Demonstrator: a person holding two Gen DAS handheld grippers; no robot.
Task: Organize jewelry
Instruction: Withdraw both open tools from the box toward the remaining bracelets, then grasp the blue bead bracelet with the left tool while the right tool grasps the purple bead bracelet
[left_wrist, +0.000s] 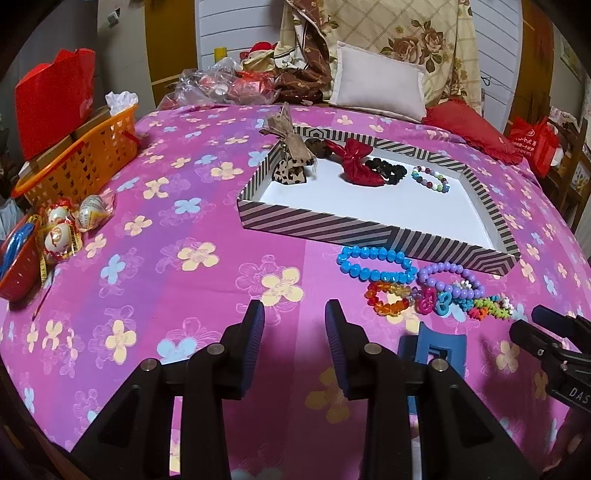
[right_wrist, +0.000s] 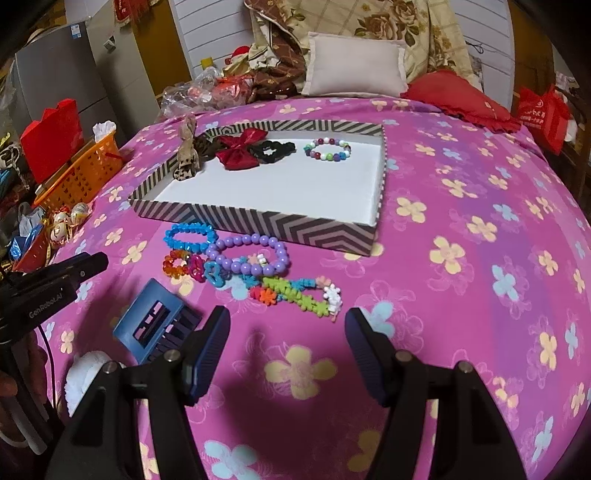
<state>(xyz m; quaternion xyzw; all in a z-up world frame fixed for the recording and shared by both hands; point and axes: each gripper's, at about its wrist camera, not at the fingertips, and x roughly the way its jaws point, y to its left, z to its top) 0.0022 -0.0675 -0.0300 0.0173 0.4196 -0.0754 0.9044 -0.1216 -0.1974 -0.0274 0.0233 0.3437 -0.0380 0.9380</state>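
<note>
Hovering over a flowered pink bedspread (right_wrist: 480, 206), the right gripper (right_wrist: 286, 326) stands spread with nothing between its ribbed blue pads, tilted down toward a loose heap of trinkets lying on the bed just ahead. Nearest to it is a green-and-orange flower-bead bracelet (right_wrist: 295, 293), with a purple bead bracelet (right_wrist: 247, 253), a blue bead bracelet (right_wrist: 190, 236) and a small orange one (right_wrist: 177, 263) tangled close behind. The left gripper (left_wrist: 295, 319), jaws likewise apart and empty, waits to the left of the heap, a blue hair claw clip (left_wrist: 432, 354) lying just beside its right finger. Beyond the heap, a shallow striped box (right_wrist: 258, 221) already holds a multicoloured bead bracelet (right_wrist: 327, 149), a black scrunchie (right_wrist: 271, 149), a red bow (right_wrist: 240, 147) and a leopard-print bow (right_wrist: 186, 162) in a row along its far side. Sorting looks partway done: the next move appears to be a pick from the heap, which calls for easing one bracelet free without dragging its neighbours, then carrying it over the box's near wall.
</note>
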